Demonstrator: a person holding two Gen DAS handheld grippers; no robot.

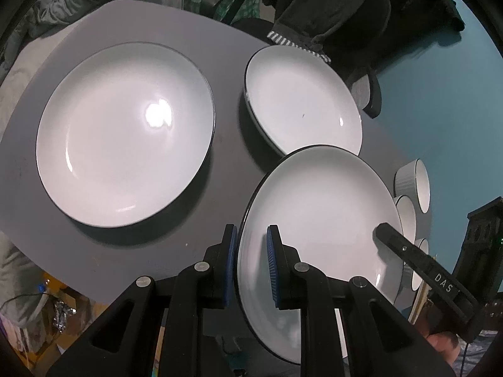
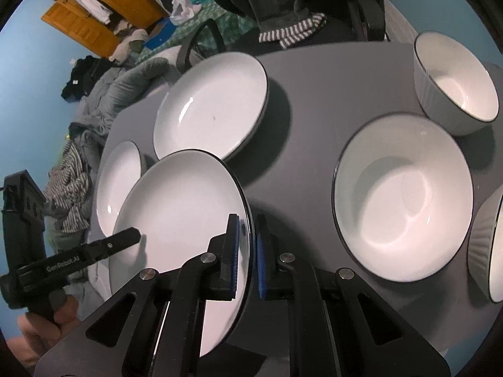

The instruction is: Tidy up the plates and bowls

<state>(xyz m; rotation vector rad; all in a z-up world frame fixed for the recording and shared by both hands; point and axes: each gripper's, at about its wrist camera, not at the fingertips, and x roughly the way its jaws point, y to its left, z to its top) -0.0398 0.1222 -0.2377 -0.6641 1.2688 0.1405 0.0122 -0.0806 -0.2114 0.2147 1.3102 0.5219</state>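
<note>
Both tongs are clamped on opposite rims of one white, dark-rimmed ceramic plate [image 1: 317, 220]: the left gripper [image 1: 251, 264] and the right gripper [image 2: 248, 257]. It hangs tilted over the grey table [image 1: 226, 62], near its front edge. Keep both hands level, then lower it onto another plate.

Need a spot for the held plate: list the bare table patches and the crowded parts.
Bare grey table lies between the small plate and the wide bowl, and in front of the large plate. The ribbed bowls crowd the right edge.

Both wrist cameras look steeply down, close, sharing the held plate [image 1: 317, 220].
</note>
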